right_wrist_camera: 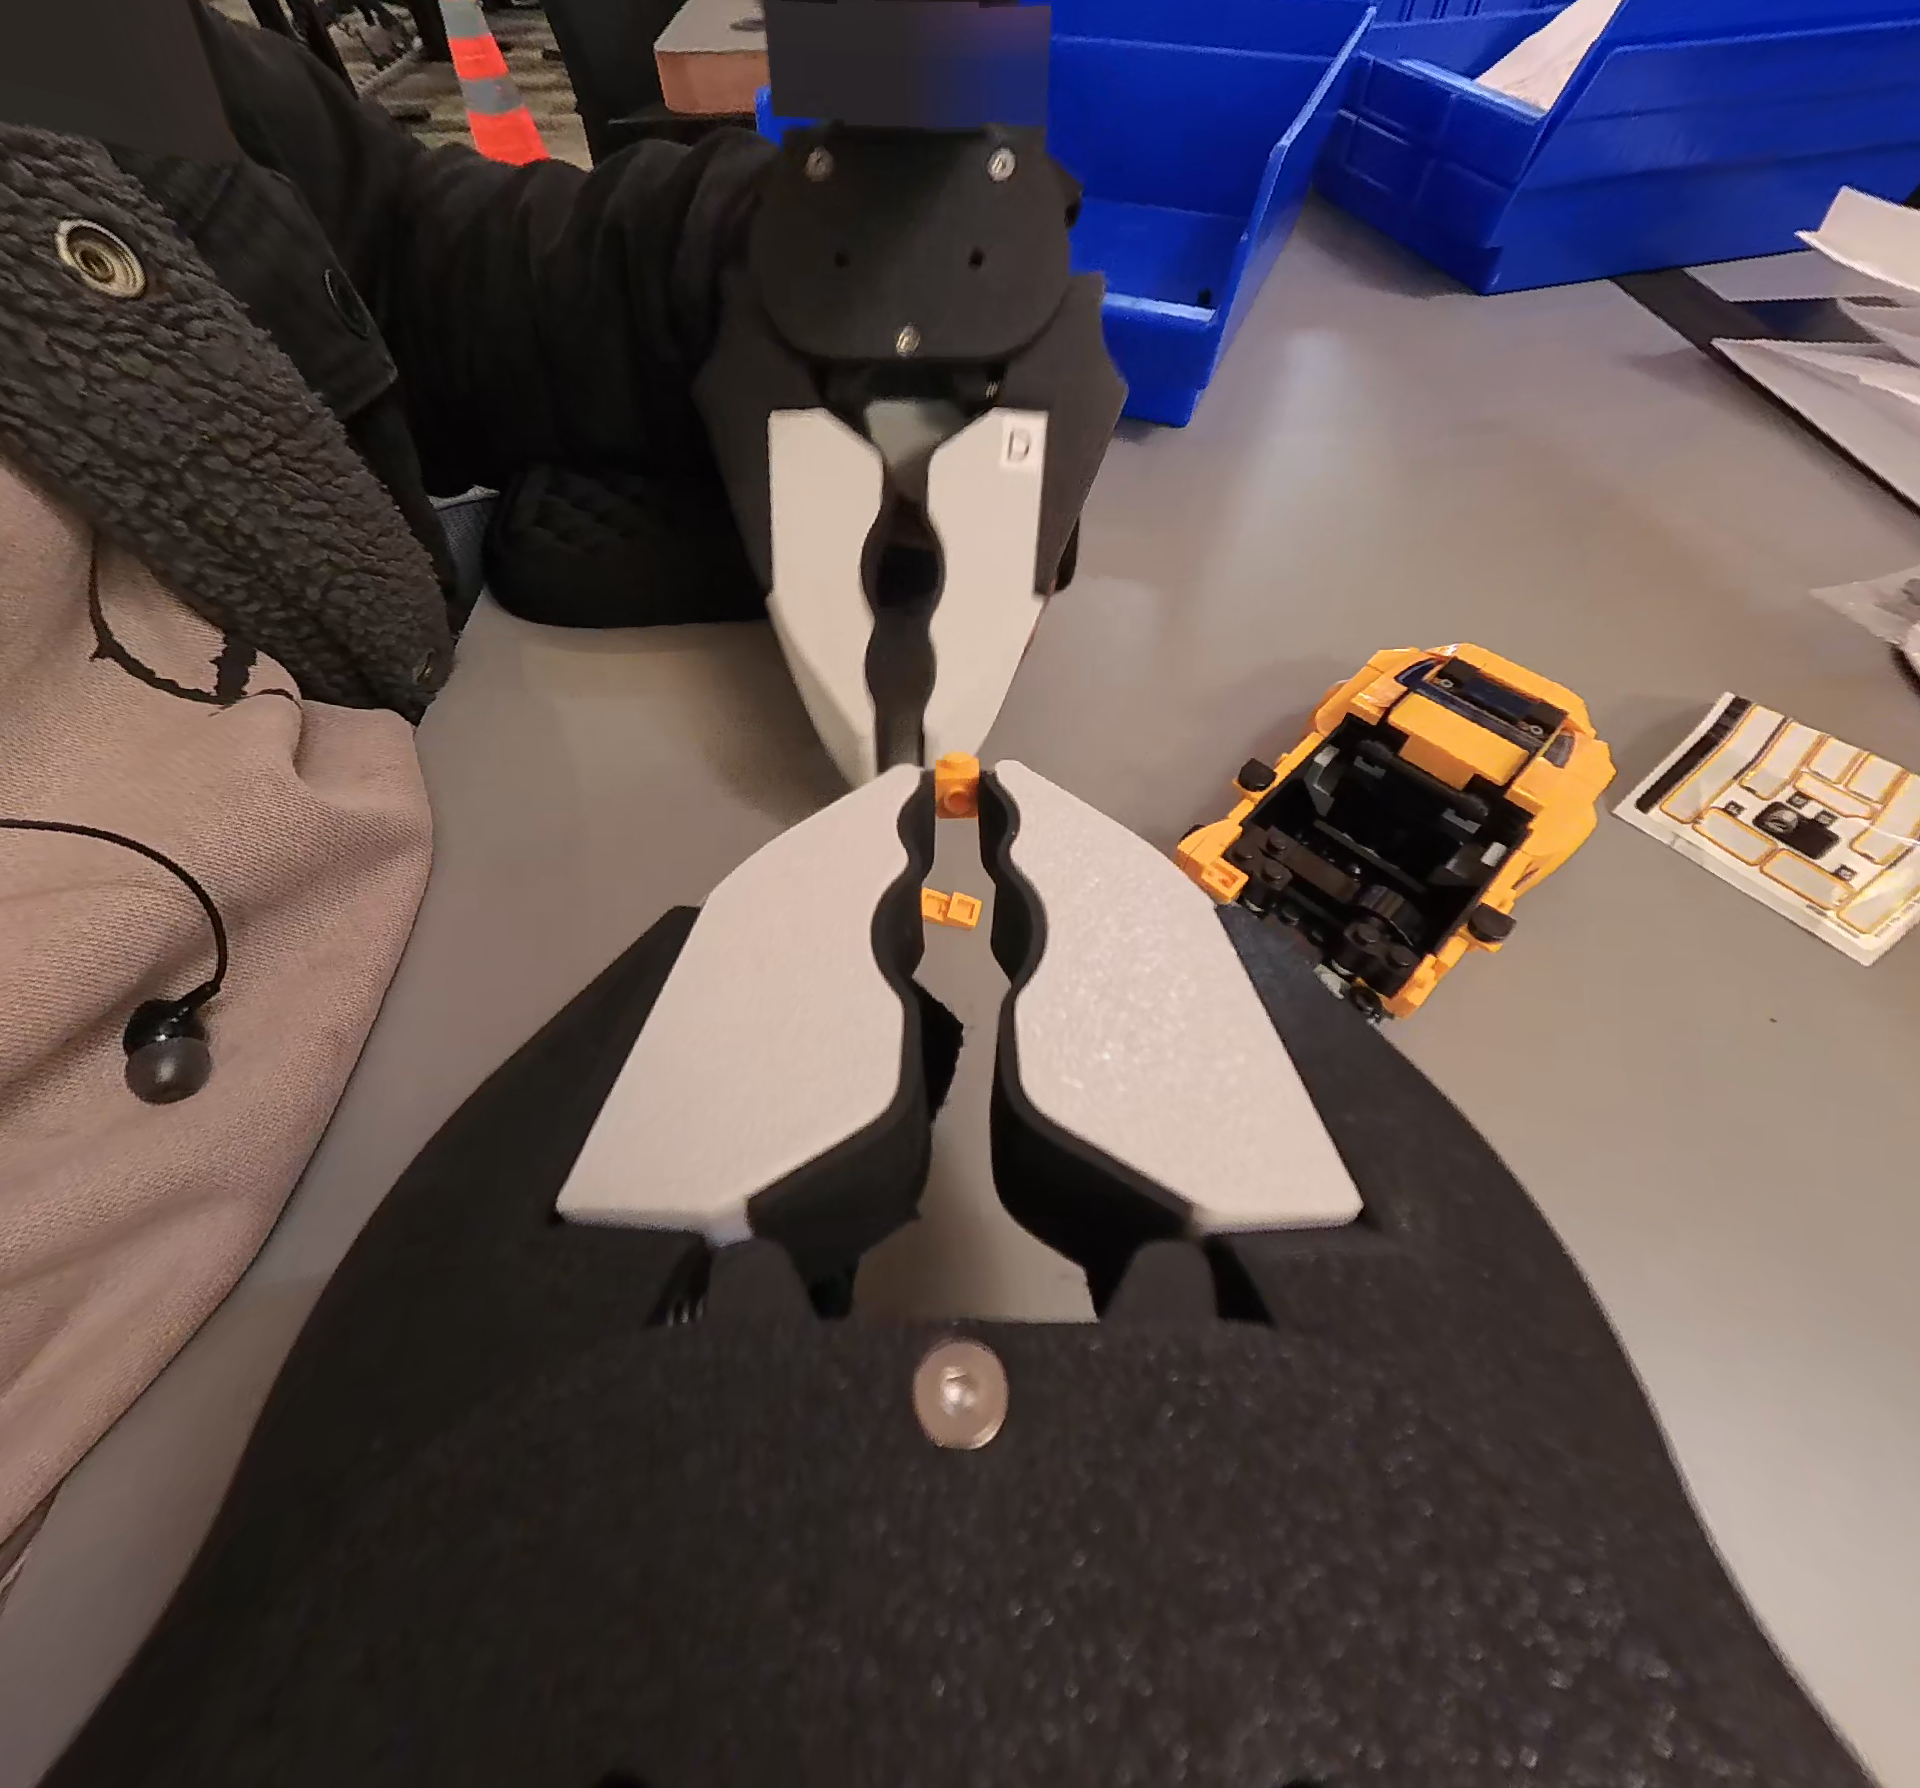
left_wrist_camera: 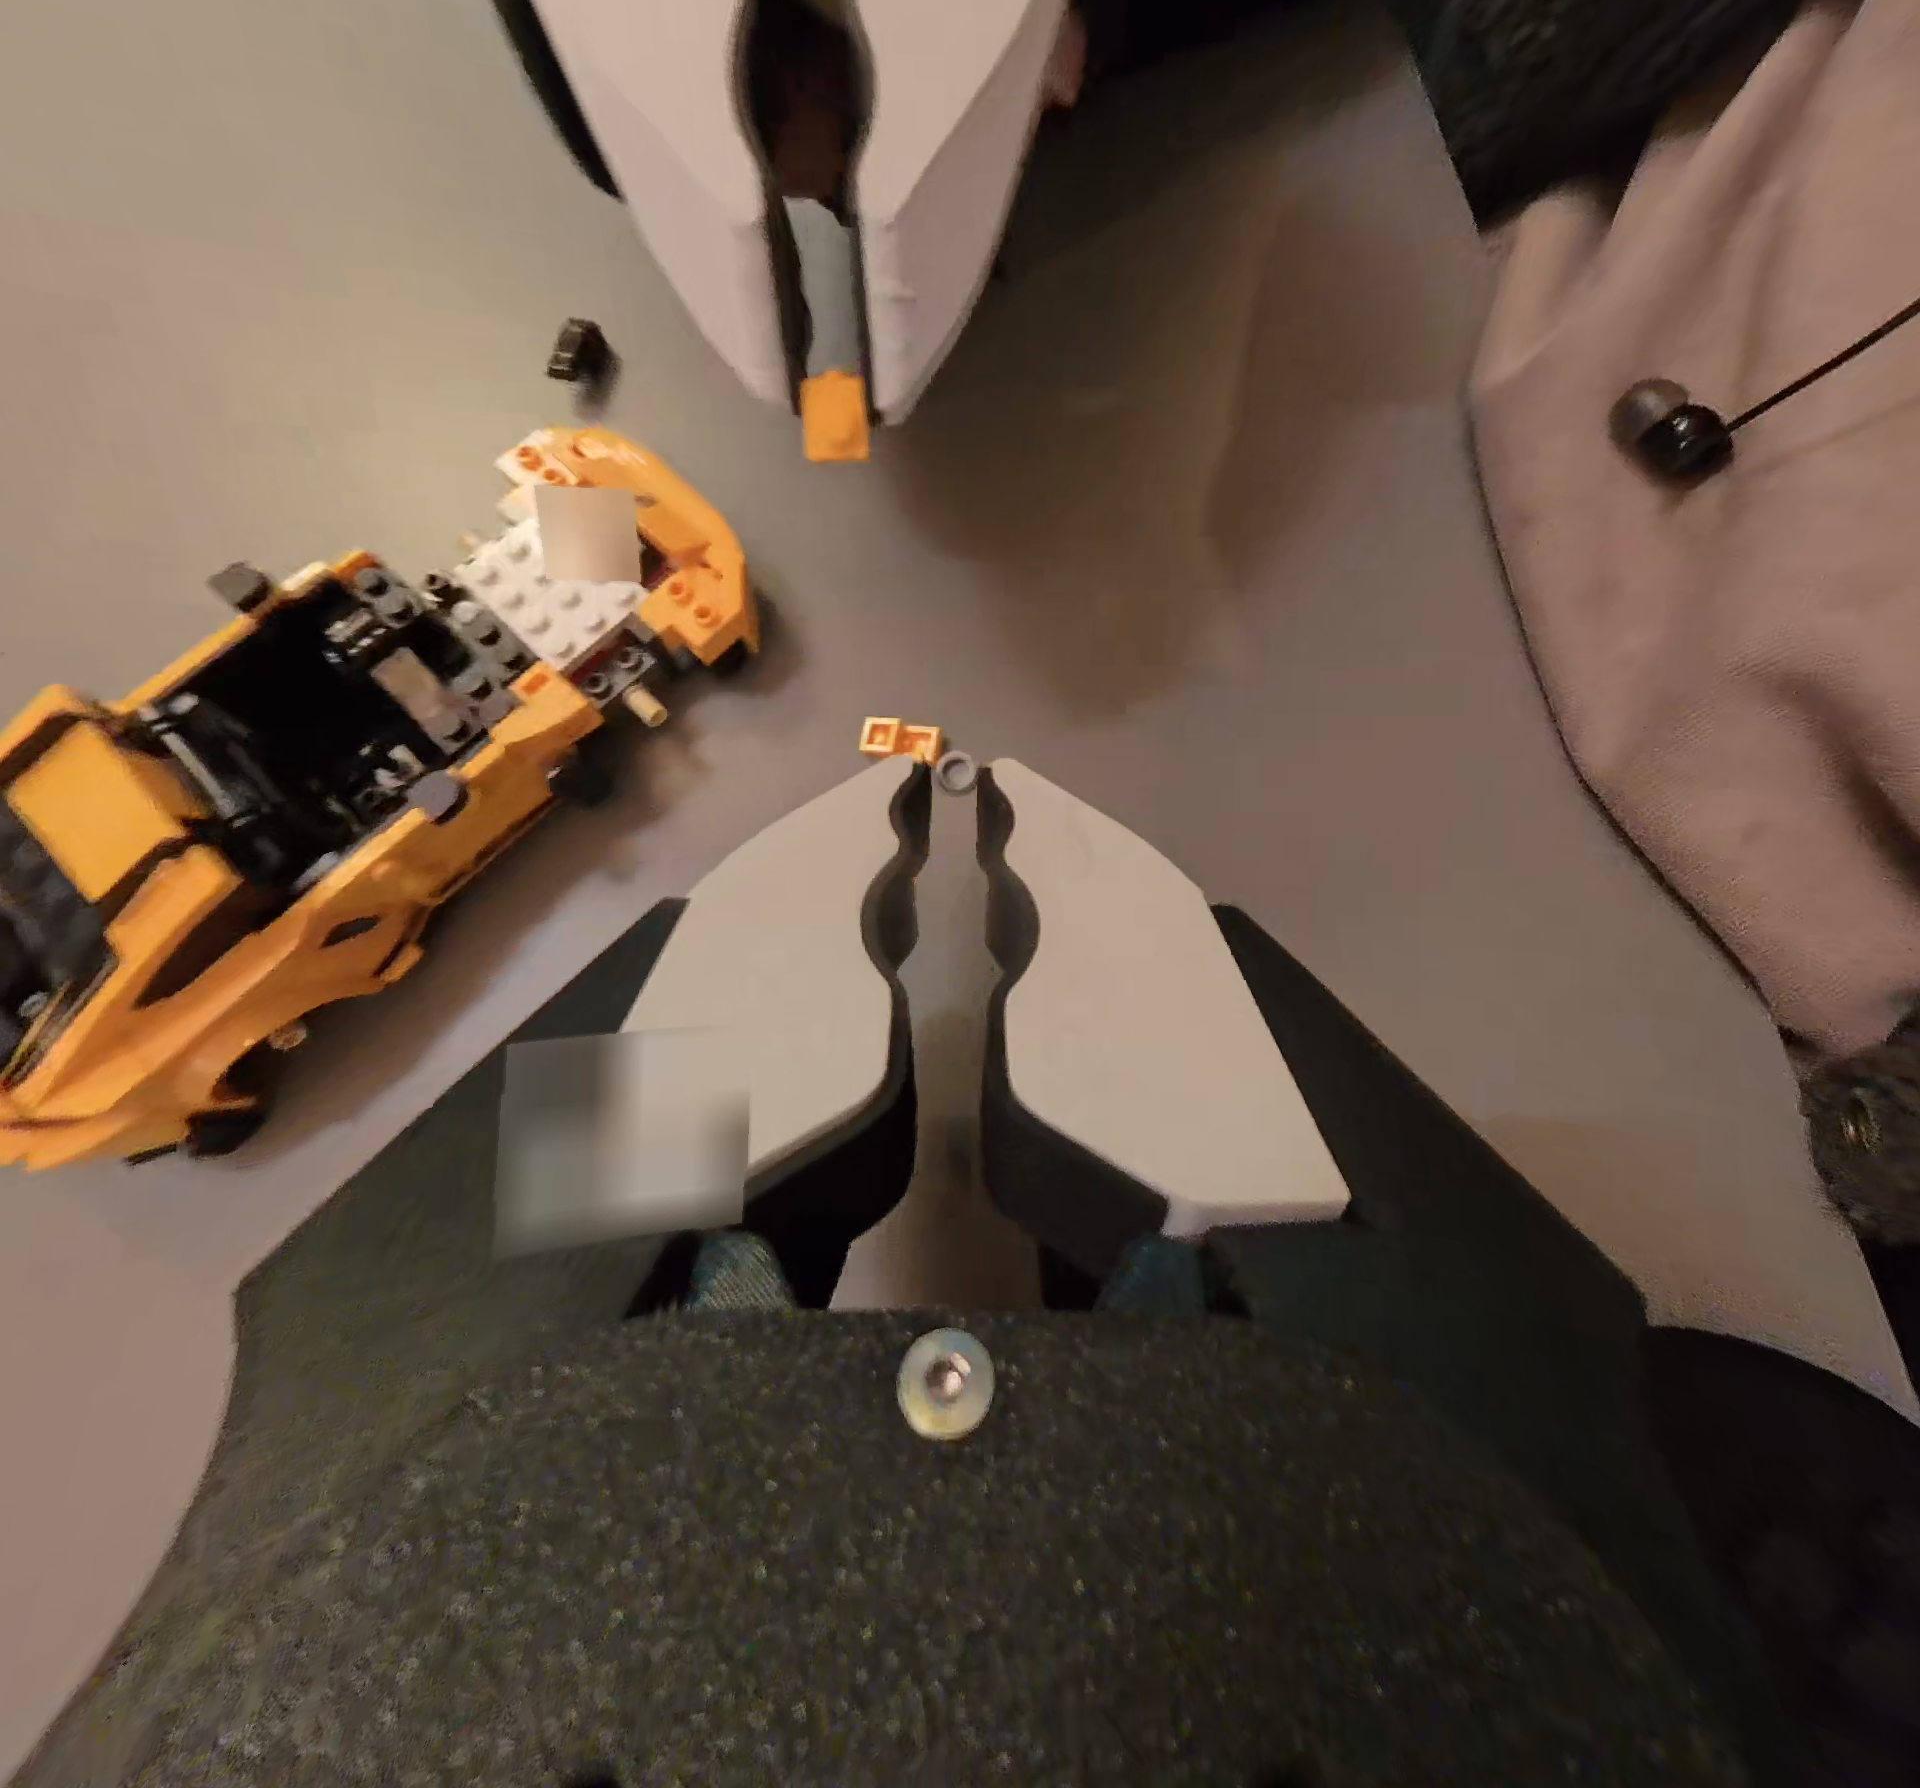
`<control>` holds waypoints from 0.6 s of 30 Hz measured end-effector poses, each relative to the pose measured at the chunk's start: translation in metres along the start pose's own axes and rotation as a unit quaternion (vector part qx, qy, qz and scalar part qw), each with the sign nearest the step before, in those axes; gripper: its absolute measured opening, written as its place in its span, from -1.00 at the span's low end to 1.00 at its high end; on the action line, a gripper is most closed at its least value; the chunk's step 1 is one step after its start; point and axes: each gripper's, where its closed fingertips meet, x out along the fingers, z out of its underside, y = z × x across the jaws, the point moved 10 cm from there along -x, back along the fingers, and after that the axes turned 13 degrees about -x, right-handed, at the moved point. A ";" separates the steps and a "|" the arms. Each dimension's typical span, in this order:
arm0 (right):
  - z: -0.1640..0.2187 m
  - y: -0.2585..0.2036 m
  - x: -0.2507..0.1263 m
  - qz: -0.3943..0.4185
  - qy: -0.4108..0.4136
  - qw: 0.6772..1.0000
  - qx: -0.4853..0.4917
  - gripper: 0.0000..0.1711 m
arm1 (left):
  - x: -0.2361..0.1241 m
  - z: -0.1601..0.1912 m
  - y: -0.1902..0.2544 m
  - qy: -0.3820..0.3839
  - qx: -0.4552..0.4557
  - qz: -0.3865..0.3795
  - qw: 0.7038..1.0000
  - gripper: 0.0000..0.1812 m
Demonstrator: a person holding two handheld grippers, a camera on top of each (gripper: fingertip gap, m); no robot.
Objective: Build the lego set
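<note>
My left gripper (left_wrist_camera: 951,774) is shut on a small grey round piece (left_wrist_camera: 957,770), low over the grey table (left_wrist_camera: 1247,595). Two tiny orange pieces (left_wrist_camera: 900,737) lie just beyond its tips; they also show in the right wrist view (right_wrist_camera: 951,907). My right gripper (right_wrist_camera: 956,788) is shut on a small orange brick (right_wrist_camera: 956,791), tip to tip with the left gripper (right_wrist_camera: 899,751). From the left wrist view the right gripper (left_wrist_camera: 831,393) comes in from the top with the orange brick (left_wrist_camera: 834,419). The part-built orange and black car (left_wrist_camera: 312,803) (right_wrist_camera: 1403,824) stands apart, untouched.
A small black piece (left_wrist_camera: 577,351) lies beyond the car. A sticker sheet (right_wrist_camera: 1787,824) lies right of the car. Blue bins (right_wrist_camera: 1558,128) and papers (right_wrist_camera: 1849,367) stand at the back right. A person's beige jacket with a drawstring toggle (right_wrist_camera: 166,1063) (left_wrist_camera: 1673,434) crowds one side. About 6 cm separates my left fingertips from my right.
</note>
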 end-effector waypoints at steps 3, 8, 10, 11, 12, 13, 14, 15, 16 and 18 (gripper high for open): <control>0.000 0.000 0.000 0.001 0.000 1.000 0.001 -0.91 | 0.008 0.003 0.001 -0.021 0.003 0.003 1.000 -0.88; 0.000 0.000 0.000 0.001 0.000 1.000 0.001 -0.91 | 0.003 0.003 0.001 -0.013 0.006 0.000 1.000 -0.89; 0.000 0.001 -0.001 0.003 0.000 1.000 0.001 -0.91 | 0.004 0.002 0.004 -0.014 0.014 0.012 1.000 -0.92; 0.000 0.001 -0.001 0.004 0.000 1.000 0.001 -0.91 | 0.005 0.001 0.007 -0.018 0.020 0.016 1.000 -0.92; 0.000 0.001 -0.002 0.005 0.000 1.000 0.001 -0.91 | 0.006 0.000 0.010 -0.022 0.027 0.020 0.999 -0.92; 0.000 0.002 -0.002 0.007 0.000 1.000 0.002 -0.91 | 0.009 -0.001 0.014 -0.024 0.033 0.025 0.999 -0.93; 0.001 0.002 -0.003 0.008 0.000 1.000 0.002 -0.91 | 0.011 -0.003 0.018 -0.024 0.039 0.029 0.999 -0.93; 0.001 0.003 -0.003 0.010 0.000 1.000 0.002 -0.91 | 0.014 -0.005 0.022 -0.022 0.045 0.031 0.998 -0.93; 0.001 0.004 -0.004 0.013 0.000 1.000 0.002 -0.91 | 0.018 -0.008 0.026 -0.020 0.050 0.031 0.998 -0.93; 0.000 0.007 -0.008 0.022 0.000 1.000 0.003 -0.91 | 0.026 -0.012 0.033 -0.015 0.056 0.030 0.998 -0.90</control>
